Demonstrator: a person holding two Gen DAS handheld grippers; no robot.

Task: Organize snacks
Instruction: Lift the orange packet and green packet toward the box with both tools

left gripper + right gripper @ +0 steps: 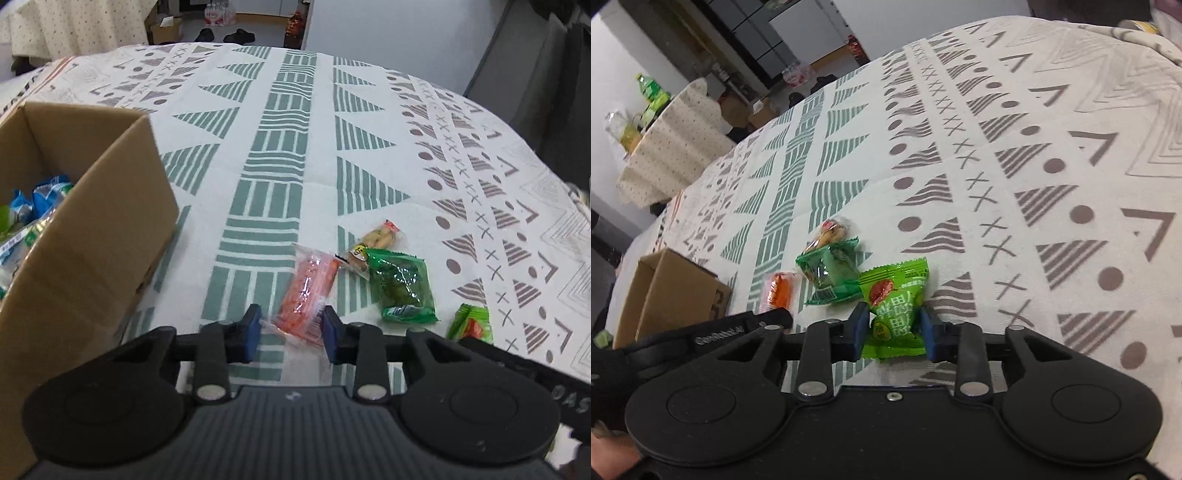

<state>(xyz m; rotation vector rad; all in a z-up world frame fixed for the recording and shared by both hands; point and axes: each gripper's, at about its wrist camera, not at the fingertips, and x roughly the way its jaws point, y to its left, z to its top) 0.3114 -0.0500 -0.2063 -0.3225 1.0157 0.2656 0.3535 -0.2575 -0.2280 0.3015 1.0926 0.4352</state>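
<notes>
An orange snack packet (308, 288) lies on the patterned tablecloth (280, 147), its near end between the blue pads of my left gripper (291, 330), which is shut on it. Beside it lie a dark green packet (402, 284) and a beige snack (376, 238). In the right wrist view my right gripper (894, 326) is shut on a light green packet (895, 306), pinched between the pads at the cloth. The dark green packet (831, 273), orange packet (779, 291) and beige snack (831, 230) sit just beyond it.
An open cardboard box (92, 236) stands to the left, with blue and white snack packets (40, 199) inside. From the right wrist the box (676, 295) shows at far left. A second cloth-covered table (672, 147) with bottles stands beyond.
</notes>
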